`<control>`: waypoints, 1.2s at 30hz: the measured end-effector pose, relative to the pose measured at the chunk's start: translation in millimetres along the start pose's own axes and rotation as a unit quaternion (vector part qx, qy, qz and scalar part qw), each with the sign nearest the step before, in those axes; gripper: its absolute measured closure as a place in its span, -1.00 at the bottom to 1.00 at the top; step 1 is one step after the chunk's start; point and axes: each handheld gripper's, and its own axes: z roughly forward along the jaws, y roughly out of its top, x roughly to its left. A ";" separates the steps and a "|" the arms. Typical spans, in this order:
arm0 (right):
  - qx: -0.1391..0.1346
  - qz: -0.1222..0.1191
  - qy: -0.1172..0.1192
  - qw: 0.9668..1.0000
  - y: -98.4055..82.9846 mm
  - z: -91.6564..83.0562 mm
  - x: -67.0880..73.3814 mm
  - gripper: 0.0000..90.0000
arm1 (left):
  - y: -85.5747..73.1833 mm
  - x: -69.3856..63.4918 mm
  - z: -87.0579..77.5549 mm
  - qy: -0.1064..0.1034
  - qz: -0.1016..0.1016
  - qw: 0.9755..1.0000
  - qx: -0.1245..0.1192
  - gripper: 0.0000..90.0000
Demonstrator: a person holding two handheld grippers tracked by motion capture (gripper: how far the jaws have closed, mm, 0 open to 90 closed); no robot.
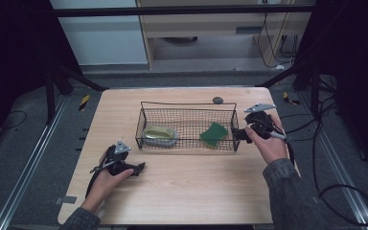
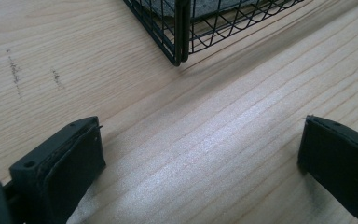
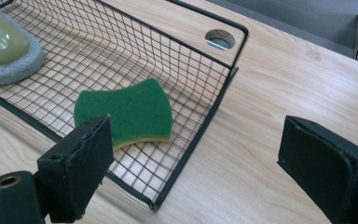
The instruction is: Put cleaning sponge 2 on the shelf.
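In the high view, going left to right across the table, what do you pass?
Left gripper → grey-and-yellow sponge in the wire basket → green sponge → right gripper

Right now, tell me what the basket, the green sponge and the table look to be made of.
Basket: thin black wire mesh on a thicker rod frame, probably coated metal.
Sponge: green scouring fibre, matte and rough, over a yellow foam layer visible at its edge.
Table: pale wood grain, smooth with a slight sheen; possibly laminate.
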 end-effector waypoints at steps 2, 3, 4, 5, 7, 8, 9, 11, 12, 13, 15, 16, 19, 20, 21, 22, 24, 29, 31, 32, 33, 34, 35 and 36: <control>-0.004 0.004 0.000 1.000 -5.7 -3.0 -3.3 -0.75 | 0.0 0.0 0.0 0.000 0.000 1.000 0.000 -1.00; -0.008 0.008 0.000 1.000 -11.1 -5.8 -5.6 -0.75 | 0.0 0.0 0.0 0.000 0.000 1.000 0.000 -1.00; -0.011 0.009 0.000 1.000 -15.2 -7.8 -7.1 -0.74 | 0.0 0.0 0.0 0.000 0.000 1.000 0.000 -1.00; -0.013 0.013 0.000 1.000 -19.5 -9.9 -8.3 -0.73 | 0.0 0.0 0.0 0.000 0.000 1.000 0.000 -1.00; -0.016 0.018 0.002 1.000 -26.8 -12.7 -9.8 -0.72 | 0.0 0.0 0.0 0.000 0.000 1.000 0.000 -1.00; -0.017 0.020 0.002 1.000 -32.0 -14.2 -10.7 -0.72 | 0.1 0.0 0.0 0.000 0.000 1.000 0.000 -1.00; -0.016 0.023 0.002 1.000 -38.7 -15.9 -11.4 -0.72 | 0.1 0.0 0.0 0.000 0.000 1.000 0.000 -1.00; -0.016 0.027 0.003 1.000 -48.6 -17.5 -11.9 -0.71 | 0.1 0.0 0.0 0.000 0.000 1.000 0.000 -1.00; -0.015 0.028 0.003 0.999 -54.3 -18.1 -12.1 -0.71 | 0.1 0.0 0.1 0.000 0.000 1.000 0.000 -1.00; -0.016 0.031 0.004 0.999 -61.3 -18.0 -12.5 -0.70 | 0.2 0.0 0.1 0.001 0.000 1.000 0.000 -1.00; -0.011 0.039 0.007 0.999 -73.3 -15.5 -12.6 -0.70 | 0.3 0.0 0.2 0.001 0.000 1.000 0.001 -1.00; -0.008 0.040 0.006 0.999 -77.0 -14.2 -12.7 -0.70 | 0.4 0.0 0.3 0.001 -0.001 1.000 0.001 -1.00; 0.001 0.050 0.010 0.999 -89.7 -5.9 -13.1 -0.70 | 0.4 0.0 0.3 0.001 -0.001 1.000 0.001 -1.00; 0.004 0.050 0.011 0.999 -92.3 -3.2 -13.2 -0.71 | 0.5 -0.1 0.4 0.002 -0.001 1.000 0.001 -1.00; 0.010 0.053 0.013 0.998 -95.9 1.3 -12.6 -0.71 | 0.5 -0.1 0.4 0.002 -0.001 1.000 0.001 -1.00; 0.016 0.054 0.014 0.998 -97.8 4.8 -11.9 -0.72 | 0.5 -0.1 0.4 0.002 -0.001 1.000 0.001 -1.00; 0.021 0.057 0.013 0.998 -100.9 11.9 -11.8 -0.72 | 0.5 -0.1 0.4 0.002 -0.001 1.000 0.001 -1.00; 0.033 0.082 0.016 0.996 -106.5 28.3 -12.4 -0.73 | 0.5 -0.1 0.4 0.002 -0.001 1.000 0.001 -1.00; 0.039 0.088 0.015 0.995 -109.3 35.5 -12.1 -0.73 | 0.5 -0.1 0.5 0.001 -0.001 1.000 0.001 -1.00; 0.042 0.091 0.015 0.995 -110.5 38.0 -12.0 -0.73 | 0.5 -0.1 0.5 0.001 -0.001 1.000 0.001 -1.00; 0.045 0.098 0.015 0.994 -111.8 40.7 -11.5 -0.75 | 0.6 0.0 0.5 0.002 -0.001 1.000 0.001 -1.00; 0.043 0.097 0.010 0.994 -112.7 42.7 -11.2 -0.77 | 0.6 0.0 0.5 0.002 -0.001 1.000 0.001 -1.00; 0.040 0.095 0.002 0.995 -112.9 44.0 -10.8 -0.77 | 0.6 0.0 0.5 0.001 -0.001 1.000 0.001 -1.00; 0.039 0.097 0.001 0.994 -112.7 44.6 -10.1 -0.78 | 0.6 0.0 0.5 0.001 -0.001 1.000 0.001 -1.00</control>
